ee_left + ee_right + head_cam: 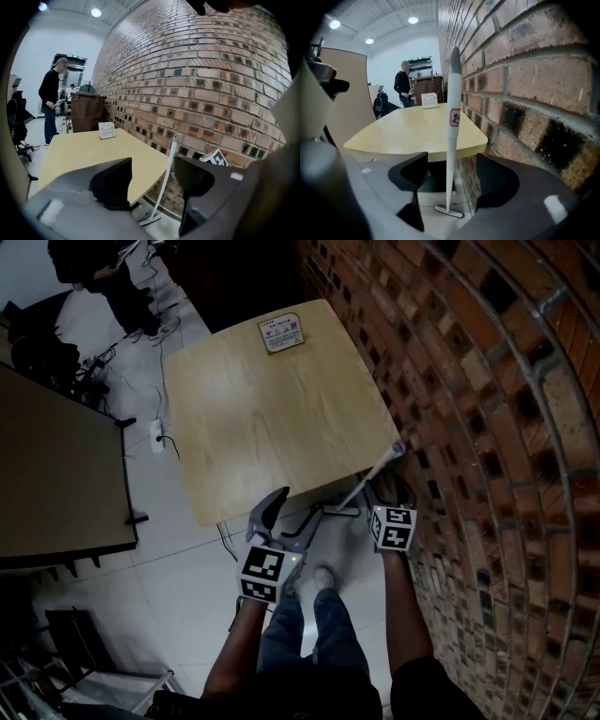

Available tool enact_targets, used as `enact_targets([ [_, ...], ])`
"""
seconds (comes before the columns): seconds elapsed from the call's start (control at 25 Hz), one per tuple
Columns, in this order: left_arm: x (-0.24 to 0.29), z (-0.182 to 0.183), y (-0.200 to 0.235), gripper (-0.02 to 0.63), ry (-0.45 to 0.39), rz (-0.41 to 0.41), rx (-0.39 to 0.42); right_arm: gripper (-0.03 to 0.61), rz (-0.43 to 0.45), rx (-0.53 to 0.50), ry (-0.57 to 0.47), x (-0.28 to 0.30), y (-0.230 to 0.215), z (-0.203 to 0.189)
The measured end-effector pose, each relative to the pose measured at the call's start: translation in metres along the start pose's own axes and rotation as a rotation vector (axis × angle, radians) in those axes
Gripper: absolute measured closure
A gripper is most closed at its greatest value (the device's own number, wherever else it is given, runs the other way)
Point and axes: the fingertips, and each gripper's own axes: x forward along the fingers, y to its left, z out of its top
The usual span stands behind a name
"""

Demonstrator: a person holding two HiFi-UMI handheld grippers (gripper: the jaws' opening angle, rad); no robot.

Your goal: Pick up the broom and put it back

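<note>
We find the broom (370, 479) standing tilted in the gap between the tabletop (272, 418) and the brick wall (487, 427), at the tabletop's 4 o'clock corner in the head view. Its head sits on the floor (187, 559). Its white handle rises toward 1 o'clock, with the top end at the wall.

The right tool (451, 161) is wide. In the right gripper view the handle (452, 103) shows in the gap between its jaws, and neither jaw touches it.

The left tool (152, 168) is wide and holds nothing. It sits at 9 o'clock from the right tool, near the tabletop's edge.

A card (281, 334) stands at the tabletop's 12 o'clock edge. Beyond it we see a person (402, 84) standing.
</note>
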Motion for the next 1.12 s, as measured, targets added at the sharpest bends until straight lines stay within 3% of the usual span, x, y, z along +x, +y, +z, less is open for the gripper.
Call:
enact_targets([
  [0.16, -0.014, 0.01, 0.002, 0.328, -0.031, 0.022, -0.011, 0.252, 0.028, 0.006, -0.091, -0.044, 0.021, 0.026],
  [0.4, -0.074, 0.045, 0.0, 0.35, -0.115, 0.118, 0.011, 0.236, 0.12, -0.016, -0.296, -0.14, 0.073, 0.104],
  [0.72, -0.215, 0.119, -0.004, 0.348, -0.359, 0.347, 0.05, 0.225, 0.284, -0.033, -0.571, -0.273, 0.157, 0.21],
  [0.8, -0.256, 0.133, -0.004, 0.348, -0.444, 0.414, 0.038, 0.225, 0.333, -0.072, -0.601, -0.295, 0.185, 0.223],
  [1.0, -0.35, 0.124, -0.009, 0.324, -0.482, 0.52, 0.077, 0.225, 0.464, -0.139, -0.671, -0.356, 0.253, 0.23],
  [1.12, -0.403, 0.13, -0.02, 0.301, -0.574, 0.552, 0.074, 0.225, 0.501, -0.172, -0.726, -0.397, 0.286, 0.228],
])
